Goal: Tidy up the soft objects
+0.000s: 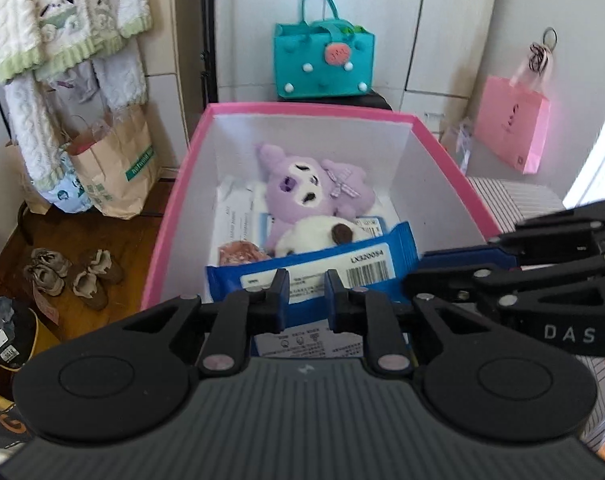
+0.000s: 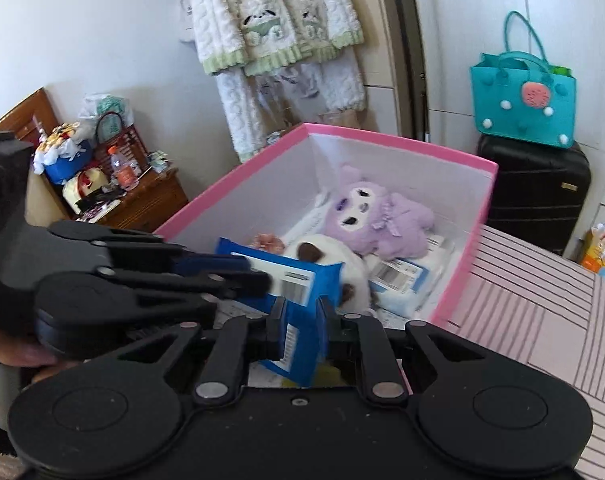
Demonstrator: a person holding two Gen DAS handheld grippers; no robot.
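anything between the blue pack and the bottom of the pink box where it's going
Yes. The blue pack, held between both tools (left, right), sits over the near end of the pink box. Right behind and below it lie the white plush and the purple plush, on flat packets covering the floor.

Inside the pink box [image 1: 174, 216]: two plush toys, one purple [image 1: 314, 184], one white [image 1: 322, 236]; one blue packet [image 1: 302, 272] at its near edge. Beyond the box: one teal bag [image 1: 322, 60]. Left of it: two shoes [image 1: 70, 276].
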